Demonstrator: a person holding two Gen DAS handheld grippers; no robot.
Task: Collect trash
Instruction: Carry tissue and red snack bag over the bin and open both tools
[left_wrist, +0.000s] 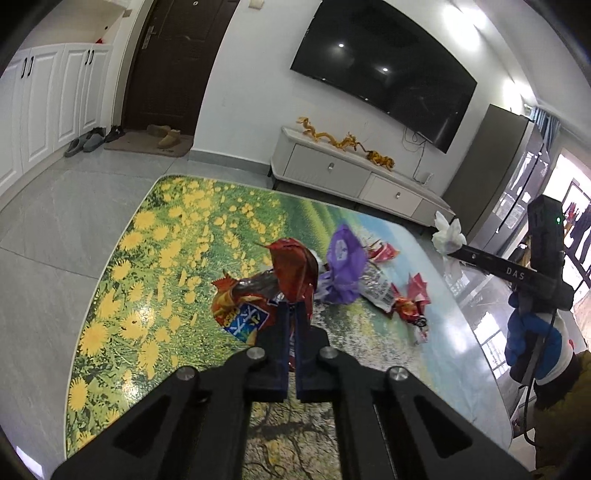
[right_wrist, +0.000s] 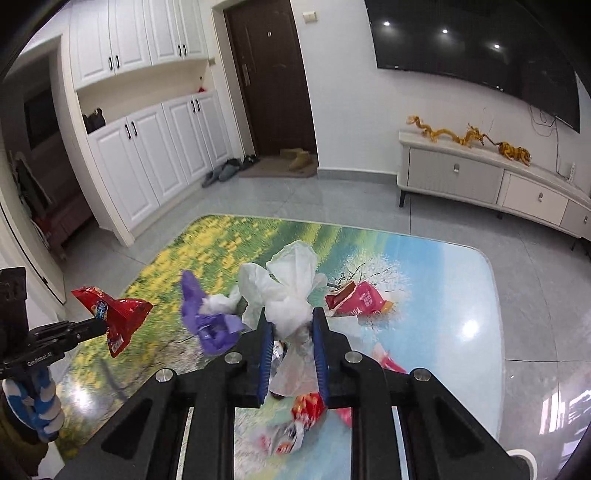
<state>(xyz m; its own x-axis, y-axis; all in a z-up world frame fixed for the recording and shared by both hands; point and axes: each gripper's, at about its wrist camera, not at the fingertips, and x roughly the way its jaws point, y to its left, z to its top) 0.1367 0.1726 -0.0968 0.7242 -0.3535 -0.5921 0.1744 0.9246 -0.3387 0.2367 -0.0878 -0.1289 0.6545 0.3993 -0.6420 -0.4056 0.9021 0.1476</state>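
left gripper (left_wrist: 293, 308) jaws clamped on red wrapper (left_wrist: 295, 267), right gripper (right_wrist: 291, 325) jaws pinching white tissue (right_wrist: 288, 284), both above table (left_wrist: 147, 258)

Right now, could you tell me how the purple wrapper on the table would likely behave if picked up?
The purple wrapper looks thin and crumpled, so it is probably very light and floppy. Its glossy film may slip between fingers, and a push would likely slide it across the shiny table.

Bright, even indoor light, ceiling spots mirrored in the dark television (left_wrist: 384, 77), window glare on the glossy worktop (right_wrist: 469, 328), strong fisheye bending and black vignette at edges
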